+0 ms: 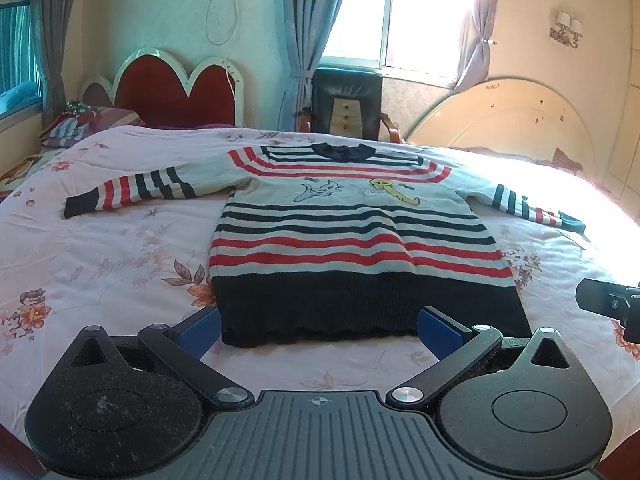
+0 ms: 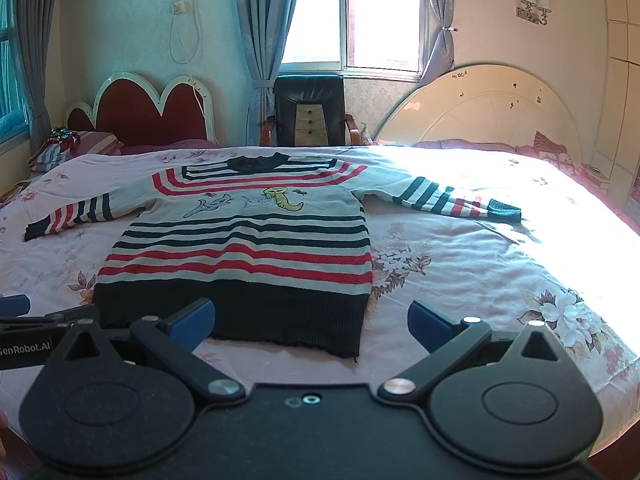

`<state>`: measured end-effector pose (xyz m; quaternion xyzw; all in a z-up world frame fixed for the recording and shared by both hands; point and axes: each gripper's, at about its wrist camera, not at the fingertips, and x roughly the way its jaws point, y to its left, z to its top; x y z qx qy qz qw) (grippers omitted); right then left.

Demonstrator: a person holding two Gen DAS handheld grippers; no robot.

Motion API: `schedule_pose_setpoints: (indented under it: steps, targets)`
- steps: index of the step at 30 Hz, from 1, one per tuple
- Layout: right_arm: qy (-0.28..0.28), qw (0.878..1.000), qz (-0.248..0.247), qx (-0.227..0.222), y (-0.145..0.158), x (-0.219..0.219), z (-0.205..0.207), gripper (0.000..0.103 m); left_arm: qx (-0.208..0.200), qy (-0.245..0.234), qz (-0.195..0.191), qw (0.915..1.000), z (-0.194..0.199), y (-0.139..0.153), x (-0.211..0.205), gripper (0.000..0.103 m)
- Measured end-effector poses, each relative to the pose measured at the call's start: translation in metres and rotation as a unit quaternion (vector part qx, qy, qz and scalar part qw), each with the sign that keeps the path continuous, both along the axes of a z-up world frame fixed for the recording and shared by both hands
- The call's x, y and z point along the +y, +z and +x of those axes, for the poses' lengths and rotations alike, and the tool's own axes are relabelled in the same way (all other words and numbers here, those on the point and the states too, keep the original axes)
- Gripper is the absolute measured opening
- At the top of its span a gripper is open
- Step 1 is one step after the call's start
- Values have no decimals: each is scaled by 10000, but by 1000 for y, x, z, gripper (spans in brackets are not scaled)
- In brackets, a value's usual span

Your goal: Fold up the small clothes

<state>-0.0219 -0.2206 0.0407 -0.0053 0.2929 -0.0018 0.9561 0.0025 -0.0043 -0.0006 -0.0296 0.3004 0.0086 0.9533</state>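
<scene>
Your striped sweater [image 1: 352, 240] lies flat mid-bed [image 1: 100, 264], sleeves out, sheet free all round; left hand-held gripper [image 1: 318, 326] and right hand-held gripper [image 2: 310, 322] gape wide, empty, at its hem.

1 striped sweater [image 1: 352, 236]; 2 grippers, left [image 1: 318, 330], right [image 2: 311, 322]; 1 chair [image 1: 346, 104]; 2 headboards

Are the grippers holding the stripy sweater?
No. The left gripper and right gripper are both open and empty; the sweater lies flat on the bed.
</scene>
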Motion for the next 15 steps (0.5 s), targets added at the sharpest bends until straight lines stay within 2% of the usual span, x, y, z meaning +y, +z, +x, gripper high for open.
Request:
schedule_pose_setpoints:
  steps: [15]
  targets:
    - [12,10000,-9,10,-1,3,1,102,20,1,9,10000,0,-1,2,103]
